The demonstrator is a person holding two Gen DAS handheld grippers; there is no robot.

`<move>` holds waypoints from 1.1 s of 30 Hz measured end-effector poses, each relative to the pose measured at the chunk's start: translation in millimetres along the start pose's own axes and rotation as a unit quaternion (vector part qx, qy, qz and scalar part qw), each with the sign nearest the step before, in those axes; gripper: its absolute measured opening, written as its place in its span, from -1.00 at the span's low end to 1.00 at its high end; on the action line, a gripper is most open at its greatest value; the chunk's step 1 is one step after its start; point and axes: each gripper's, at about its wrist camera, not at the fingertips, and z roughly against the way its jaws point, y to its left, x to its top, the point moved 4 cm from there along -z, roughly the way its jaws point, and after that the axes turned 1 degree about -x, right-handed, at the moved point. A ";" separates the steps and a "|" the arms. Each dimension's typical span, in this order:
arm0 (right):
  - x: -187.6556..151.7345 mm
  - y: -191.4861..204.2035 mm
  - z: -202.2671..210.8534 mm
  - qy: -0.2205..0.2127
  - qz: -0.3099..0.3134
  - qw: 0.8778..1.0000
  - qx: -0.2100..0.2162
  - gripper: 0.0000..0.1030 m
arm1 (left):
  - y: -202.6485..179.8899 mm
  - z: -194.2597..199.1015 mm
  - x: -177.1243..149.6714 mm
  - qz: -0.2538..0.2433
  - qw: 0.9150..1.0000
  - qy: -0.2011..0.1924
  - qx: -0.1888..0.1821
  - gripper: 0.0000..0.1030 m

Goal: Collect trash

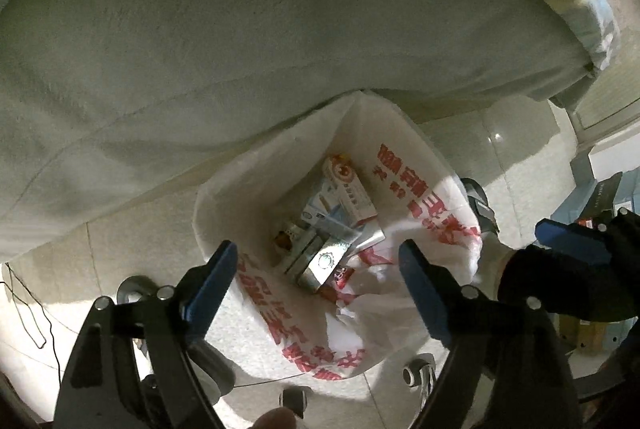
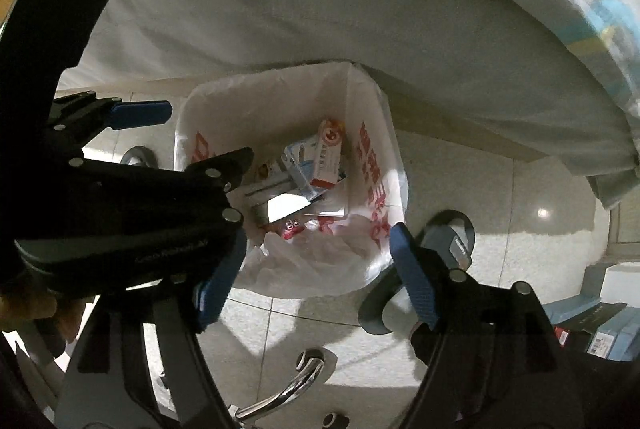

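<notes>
A bin lined with a white plastic bag with red lettering (image 1: 424,213) (image 2: 372,169) stands on the tiled floor against the bed. Several small cardboard boxes and wrappers (image 1: 340,217) (image 2: 316,165) lie at its bottom. My left gripper (image 1: 320,269) hangs over the bin's mouth, pointing down, open with nothing between its blue pads. My right gripper (image 2: 316,269) hovers over the bin's near rim, also open and empty. In the right wrist view the left gripper (image 2: 208,135) reaches in from the left. In the left wrist view one blue pad (image 1: 572,241) of my right gripper shows at the right.
A bed with a white sheet (image 1: 240,49) (image 2: 360,21) overhangs the far side of the bin. A grey slipper (image 2: 452,241) lies right of the bin. Chrome chair legs (image 2: 296,385) stand near the bottom, boxes (image 2: 600,333) at the right, a thin wire (image 1: 28,309) at the left.
</notes>
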 end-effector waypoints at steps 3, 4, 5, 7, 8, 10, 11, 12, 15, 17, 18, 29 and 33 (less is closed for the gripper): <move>-2.3 -0.3 -0.4 0.002 -0.001 1.000 0.000 0.40 | -2.1 3.0 -0.6 -0.005 1.000 -0.003 -0.001 0.56; -2.2 0.1 -0.7 0.003 -0.001 1.000 0.000 0.40 | -2.9 2.4 -0.1 -0.006 1.000 -0.003 -0.001 0.56; -1.9 0.6 0.5 0.005 -0.001 1.000 0.001 0.40 | -3.5 1.6 0.4 -0.006 1.000 -0.002 0.000 0.56; -1.3 0.7 1.5 0.006 -0.002 1.000 0.004 0.40 | -4.3 2.3 1.3 -0.007 1.000 -0.003 0.002 0.56; -1.0 0.9 2.4 0.006 -0.002 1.000 0.004 0.41 | -4.1 2.8 1.7 -0.008 1.000 -0.003 0.004 0.56; -1.2 -0.5 1.2 0.006 -0.002 1.000 0.004 0.41 | -4.0 3.3 2.3 -0.008 1.000 -0.004 0.006 0.56; -1.3 -0.5 1.8 0.006 -0.004 1.000 0.005 0.41 | -3.8 4.6 2.5 -0.008 1.000 -0.006 0.009 0.56; -1.9 -0.9 2.4 0.005 -0.005 1.000 0.006 0.41 | -3.5 5.7 2.7 -0.008 1.000 -0.008 0.012 0.56; -3.8 -0.6 5.6 0.004 -0.006 1.000 0.006 0.41 | -2.3 8.2 2.7 -0.006 1.000 -0.012 0.017 0.56; -5.7 -0.7 9.9 0.004 -0.010 1.000 0.011 0.41 | -1.5 14.4 2.8 -0.004 1.000 -0.018 0.021 0.56; -6.8 -0.7 14.6 0.001 -0.012 1.000 0.015 0.41 | -0.9 18.7 3.1 -0.001 1.000 -0.021 0.022 0.56; -18.5 -1.4 76.2 -0.047 -0.041 0.998 0.030 0.49 | 6.2 75.4 -10.8 0.035 0.997 -0.067 0.033 0.58; -24.8 2.8 118.8 -0.086 -0.047 0.994 0.039 0.50 | 13.6 95.7 -32.7 0.088 0.993 -0.074 0.024 0.58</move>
